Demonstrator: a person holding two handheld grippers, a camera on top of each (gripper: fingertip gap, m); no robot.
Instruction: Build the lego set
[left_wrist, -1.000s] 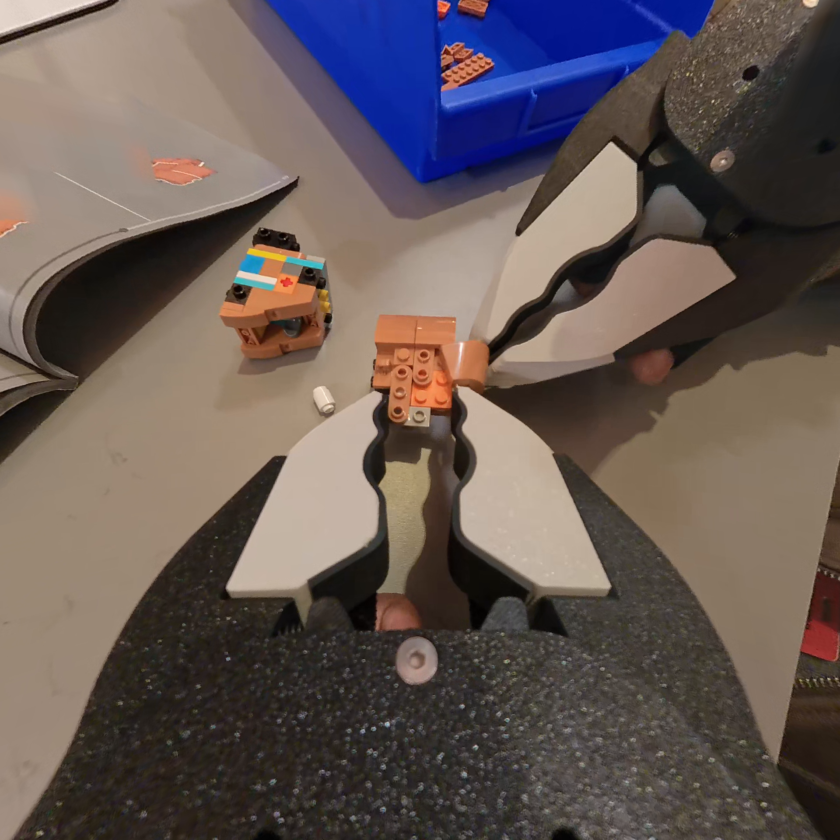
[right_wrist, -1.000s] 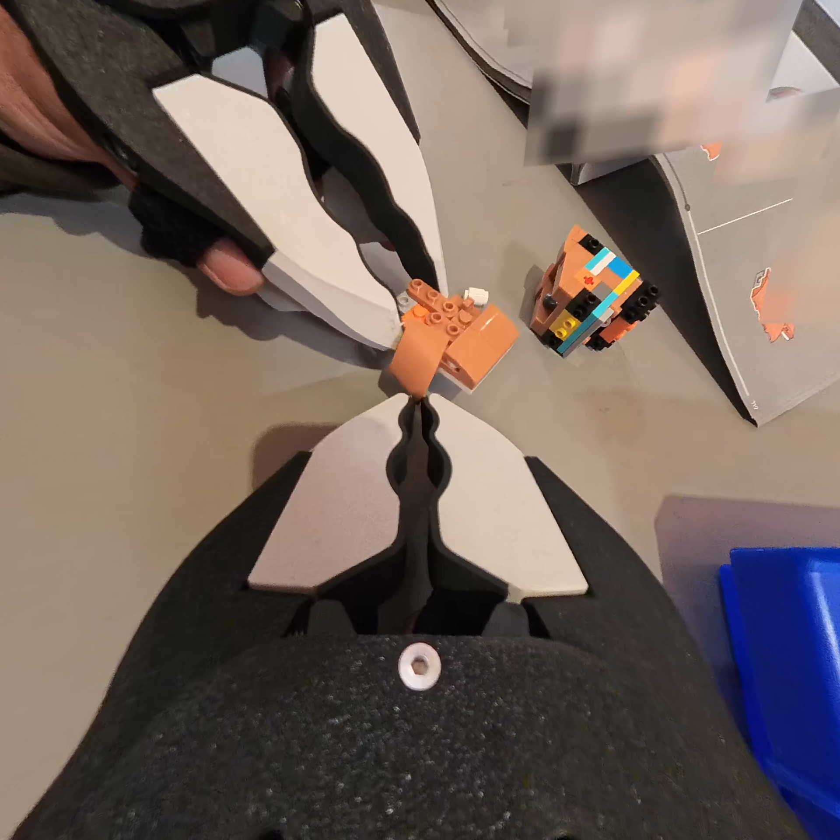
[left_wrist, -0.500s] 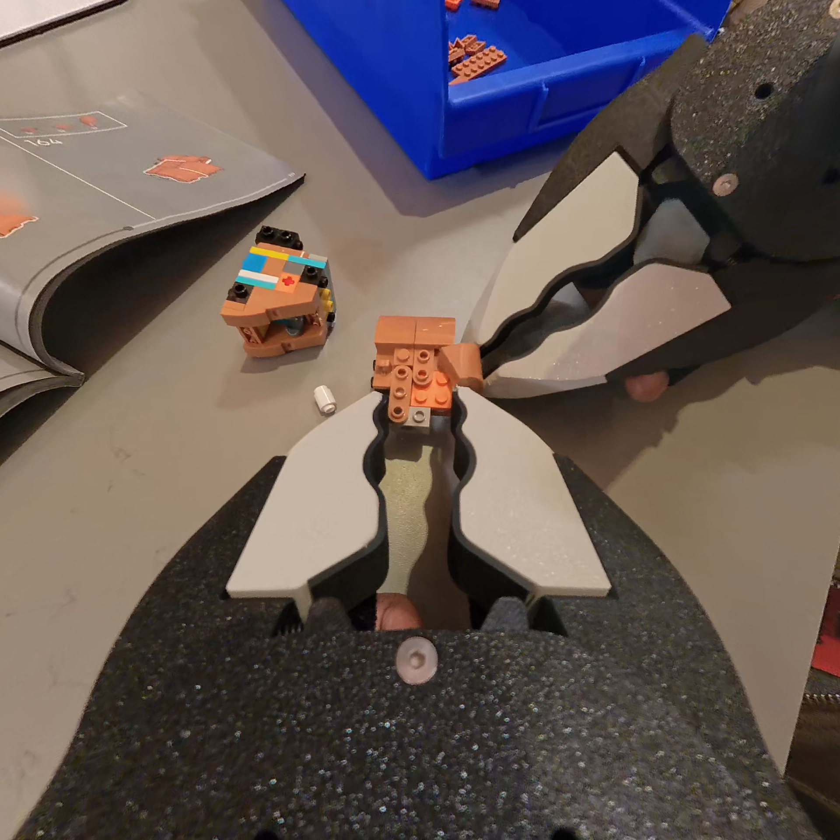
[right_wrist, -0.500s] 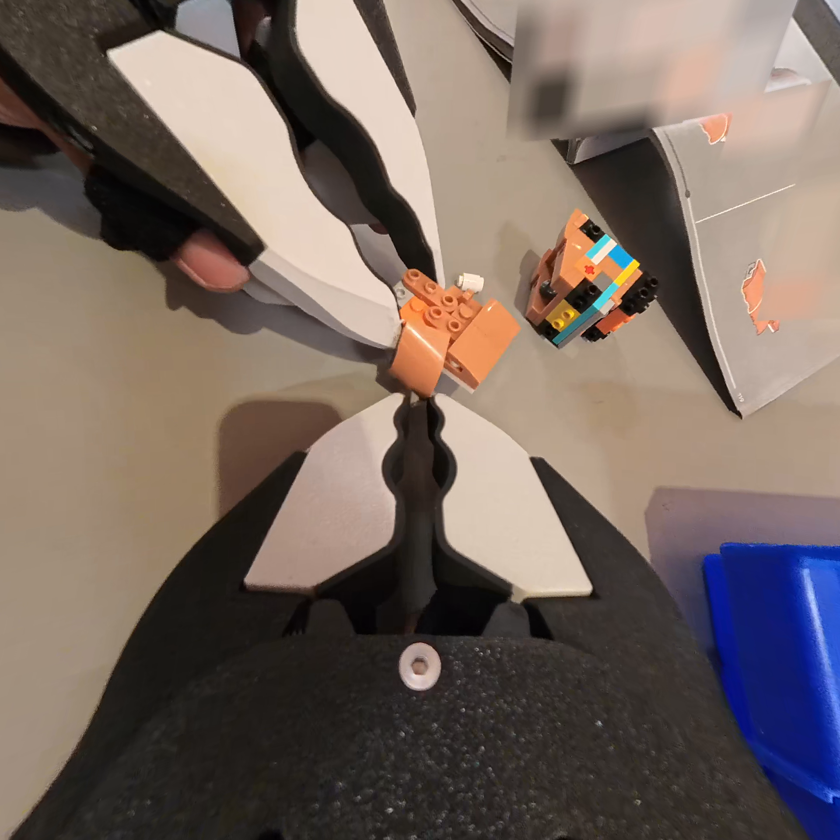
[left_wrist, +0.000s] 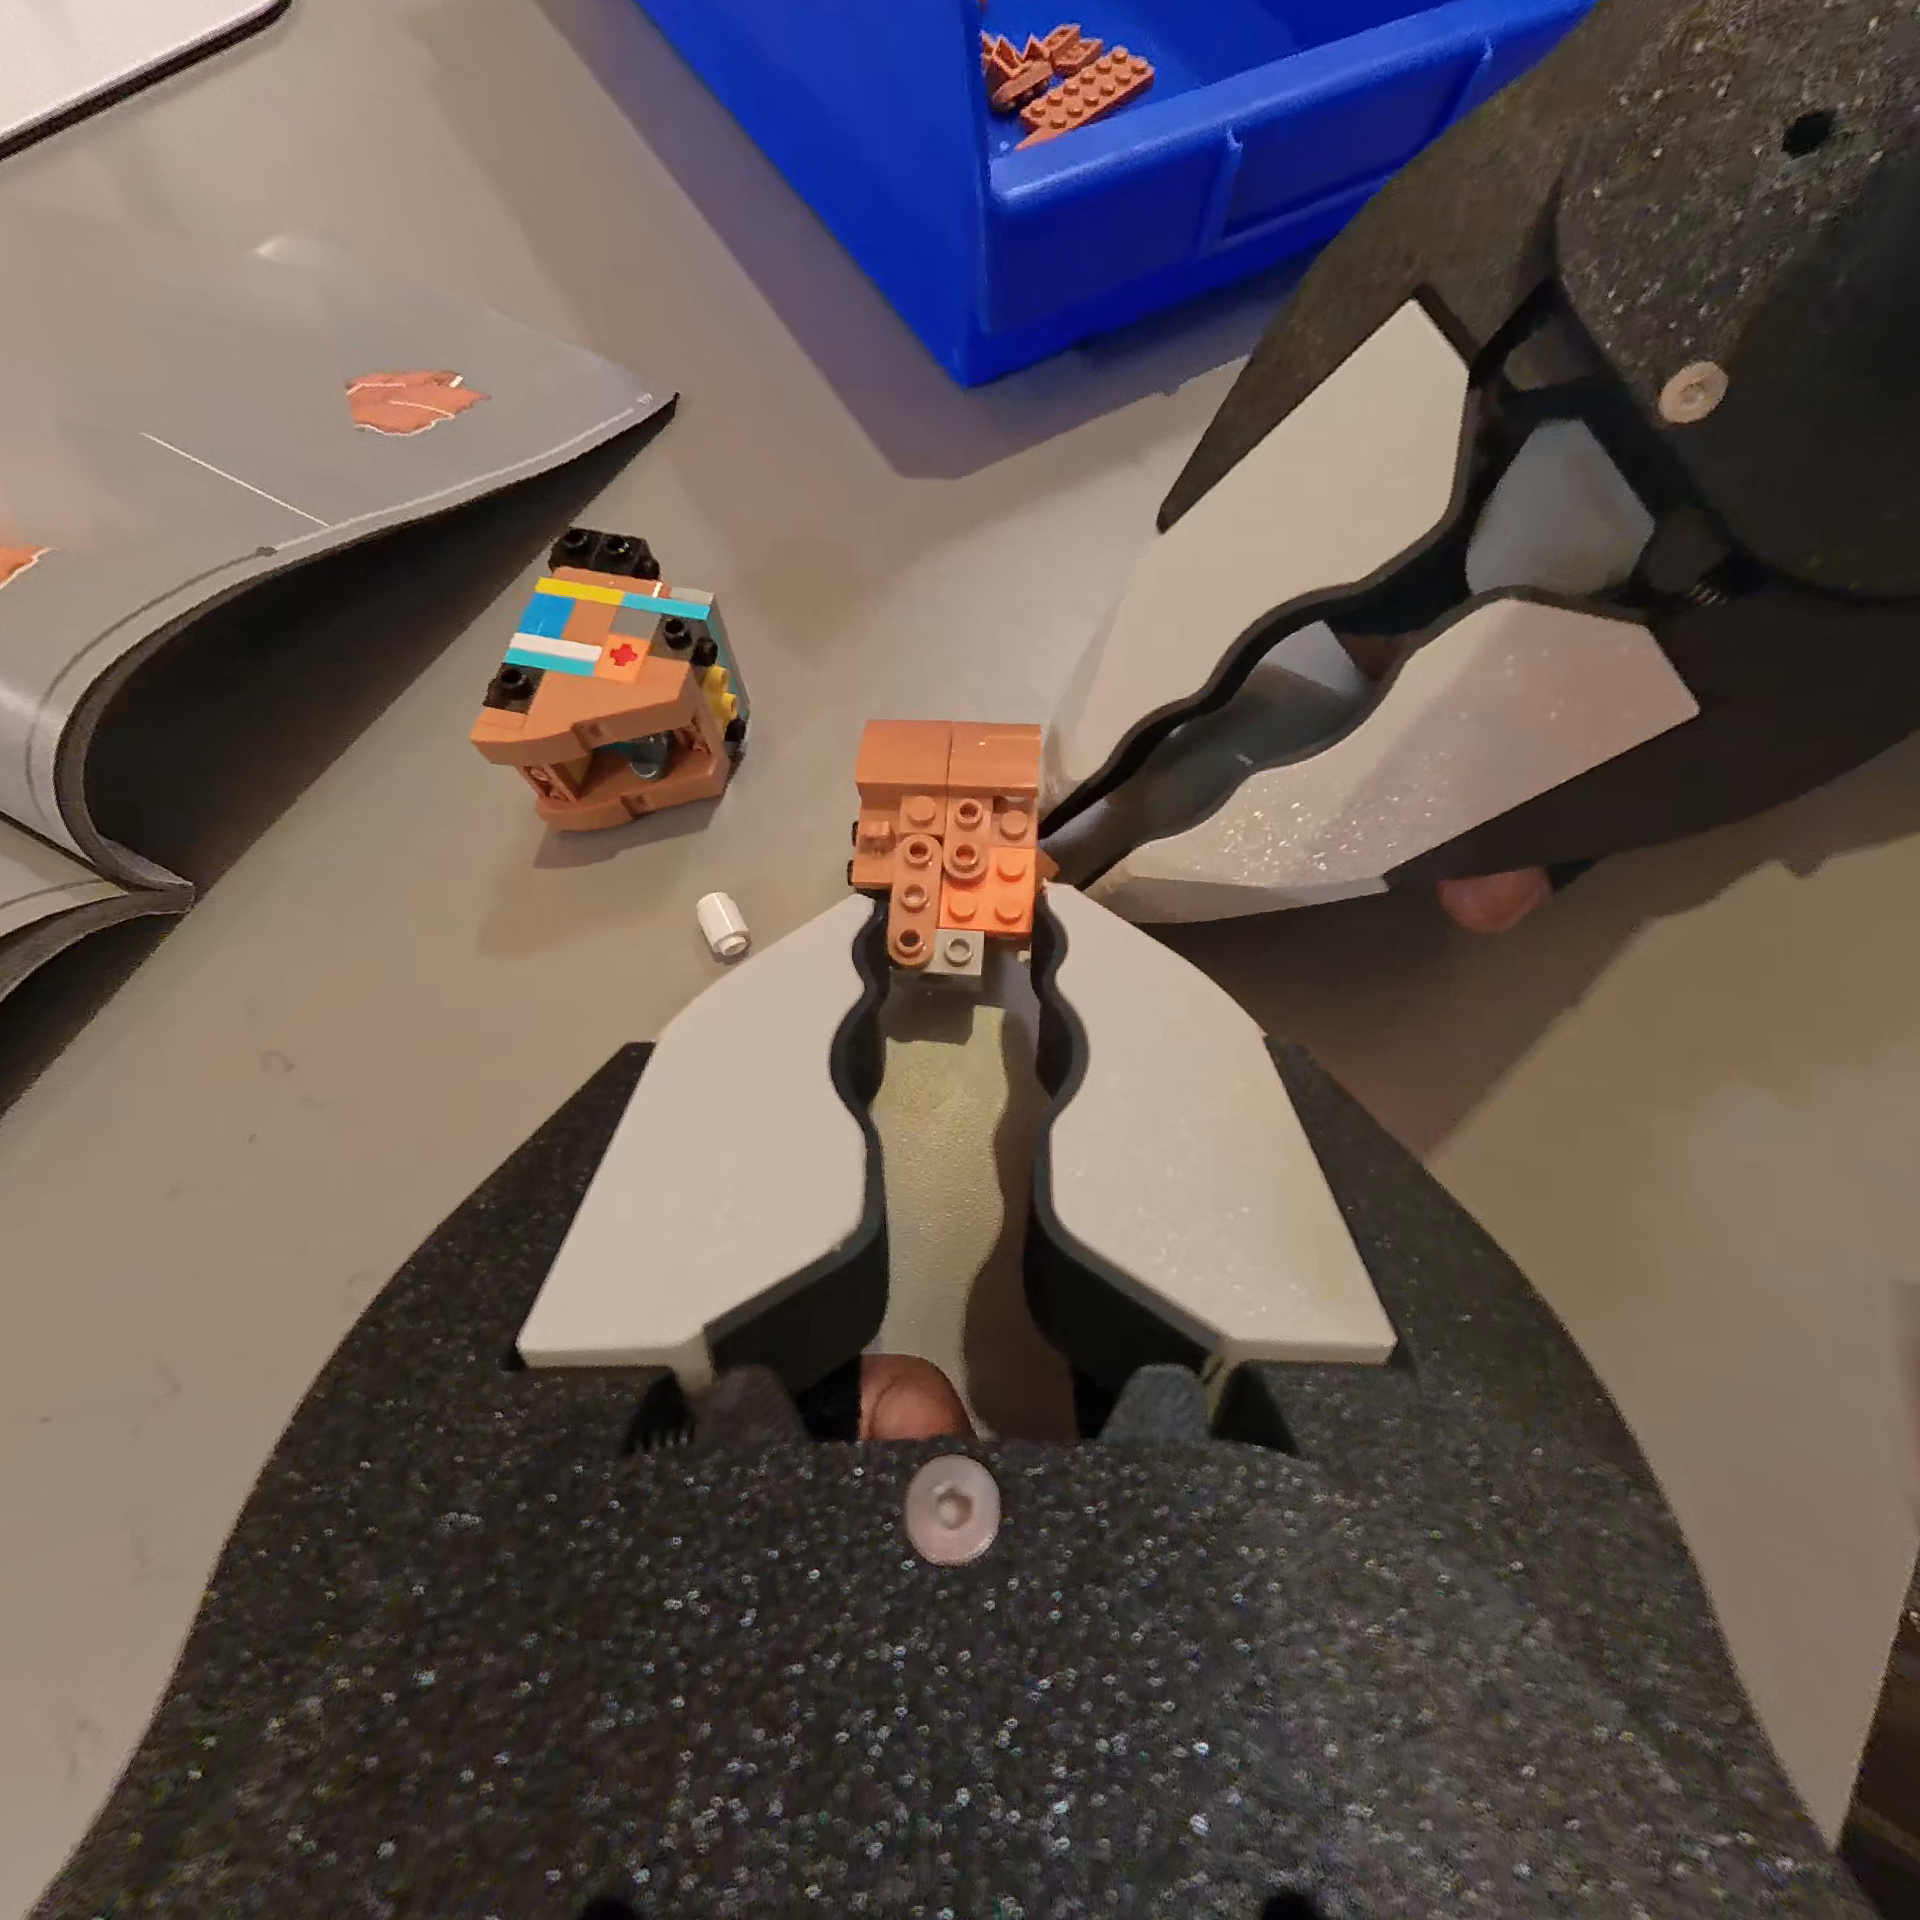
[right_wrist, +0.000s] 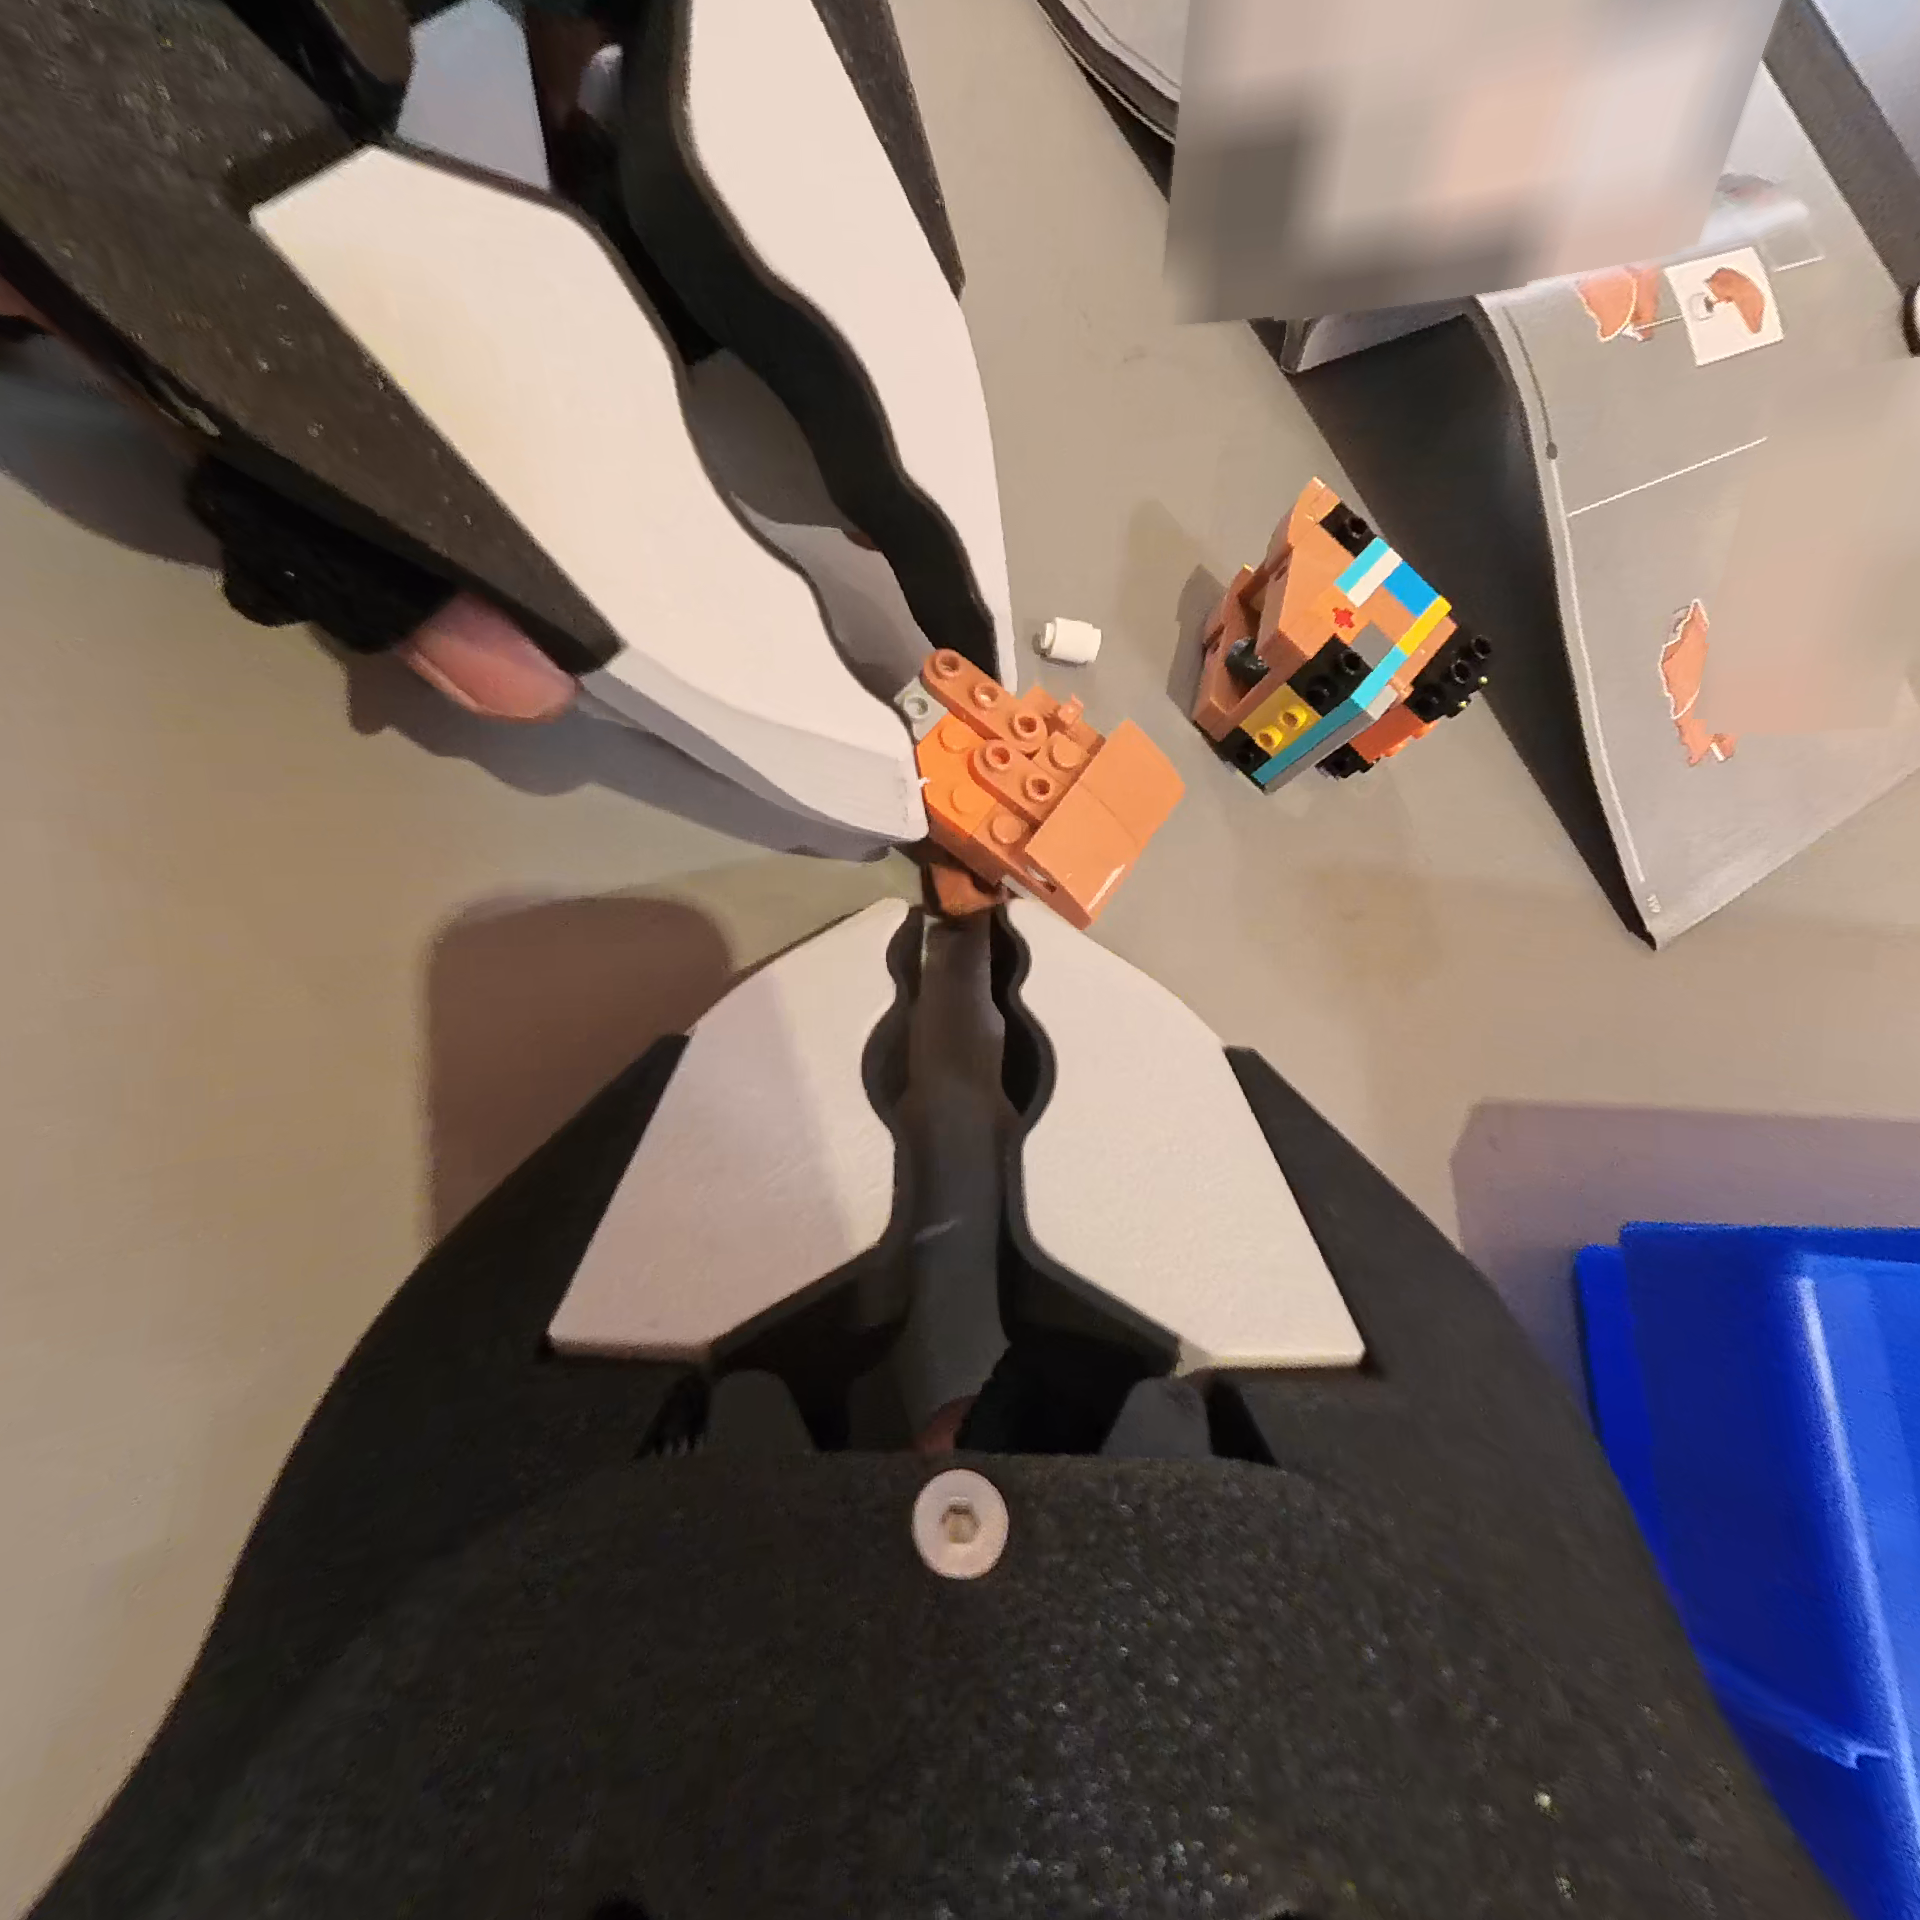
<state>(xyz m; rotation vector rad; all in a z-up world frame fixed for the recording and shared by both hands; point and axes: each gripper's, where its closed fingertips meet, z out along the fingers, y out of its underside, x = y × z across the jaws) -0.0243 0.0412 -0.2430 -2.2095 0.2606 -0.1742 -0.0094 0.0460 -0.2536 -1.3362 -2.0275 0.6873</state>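
Orange brick assembly (left_wrist: 951, 842) clamped in left gripper (left_wrist: 954, 940), right gripper (right_wrist: 956, 912) touching

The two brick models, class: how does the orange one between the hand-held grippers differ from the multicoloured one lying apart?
1. The orange model is gripped by the left hand-held gripper; the multicoloured model lies free on the table.
2. The orange model is almost all orange and brown, with one grey piece; the multicoloured model adds blue, yellow, white and black.
3. The orange model shows open studs on top; the multicoloured model shows mostly smooth tiles.
Both are small, unfinished brick builds.
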